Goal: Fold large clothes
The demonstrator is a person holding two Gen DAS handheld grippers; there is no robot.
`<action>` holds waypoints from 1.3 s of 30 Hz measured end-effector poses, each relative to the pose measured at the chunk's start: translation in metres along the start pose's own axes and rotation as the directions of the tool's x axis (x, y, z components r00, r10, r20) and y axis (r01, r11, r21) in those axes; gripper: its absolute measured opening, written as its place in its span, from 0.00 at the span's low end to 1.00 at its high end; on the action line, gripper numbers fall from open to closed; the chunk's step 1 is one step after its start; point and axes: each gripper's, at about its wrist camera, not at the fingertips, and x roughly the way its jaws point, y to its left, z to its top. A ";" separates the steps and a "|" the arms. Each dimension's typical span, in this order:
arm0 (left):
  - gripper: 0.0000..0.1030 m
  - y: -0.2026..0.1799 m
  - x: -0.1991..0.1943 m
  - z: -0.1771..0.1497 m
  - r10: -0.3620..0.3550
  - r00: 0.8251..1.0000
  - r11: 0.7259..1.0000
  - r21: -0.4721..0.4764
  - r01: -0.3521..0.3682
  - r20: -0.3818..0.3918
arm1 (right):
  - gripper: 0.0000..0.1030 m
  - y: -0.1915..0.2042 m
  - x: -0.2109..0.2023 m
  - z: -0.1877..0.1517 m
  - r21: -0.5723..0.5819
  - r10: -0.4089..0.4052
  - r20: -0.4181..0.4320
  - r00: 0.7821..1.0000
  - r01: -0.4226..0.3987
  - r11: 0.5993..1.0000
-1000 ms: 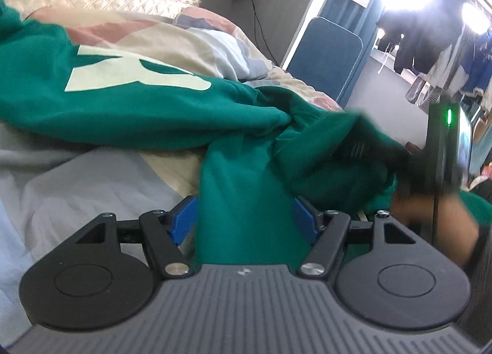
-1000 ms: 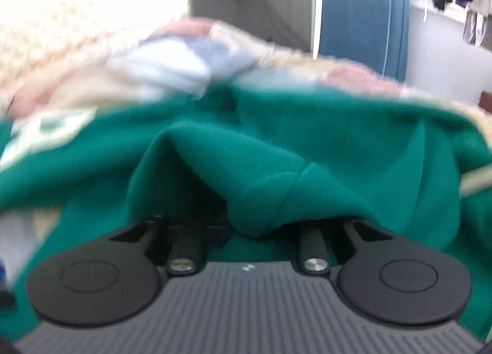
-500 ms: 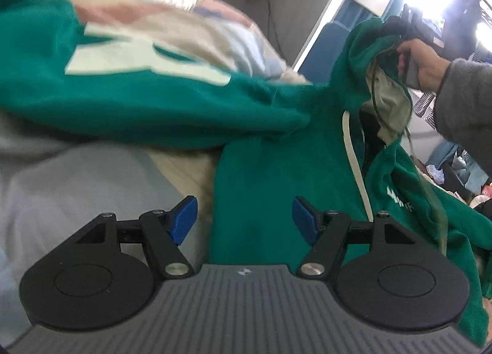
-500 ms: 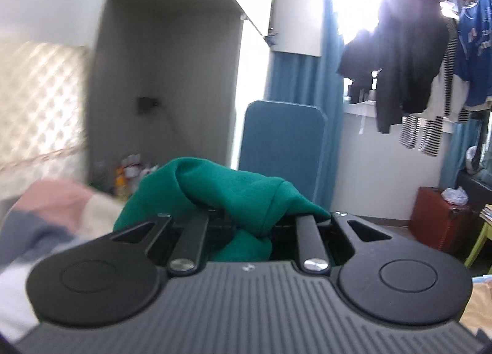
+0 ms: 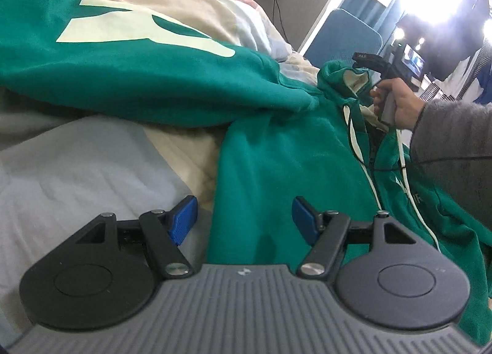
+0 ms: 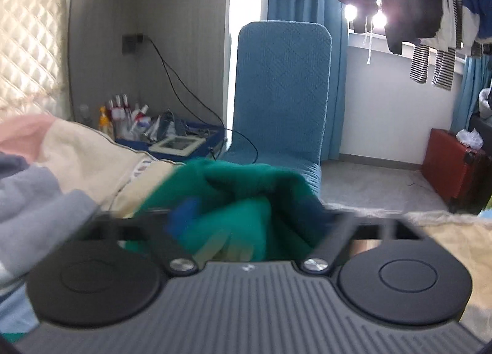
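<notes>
It was a lived-in bedroom in a home: a bed with a cream quilted headboard (image 6: 27, 46) and a patchwork duvet of pink, beige and grey (image 5: 92, 169), a low bedside surface crowded with small bottles and tubes (image 6: 123, 117), a blue padded floor chair (image 6: 279, 92), blue curtains (image 6: 292, 0), and dark and striped laundry hanging by the bright window (image 6: 415, 9)

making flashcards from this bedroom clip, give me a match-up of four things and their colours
Things:
1. hoodie
2. chair
3. suitcase
4. drawstring

Colours:
a. white
b. red
c. green
d. blue

Pairs: 1-c, 2-d, 3-b, 4-a
</notes>
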 end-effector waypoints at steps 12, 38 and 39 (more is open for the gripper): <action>0.71 0.002 -0.033 -0.002 -0.014 1.000 1.000 -0.022 0.014 -0.006 | 0.89 -0.040 -0.174 -0.024 0.079 0.151 -0.087 0.985 -0.145 0.986; 0.71 -0.054 -0.158 -0.054 0.058 0.993 0.985 0.170 -0.040 -0.103 | 0.89 -0.186 -0.485 -0.151 0.316 0.110 -0.436 0.893 0.038 0.948; 0.71 -0.052 -0.158 -0.056 0.060 0.992 0.986 0.162 -0.042 -0.113 | 0.89 -0.193 -0.481 -0.159 0.348 0.118 -0.460 0.880 0.056 0.936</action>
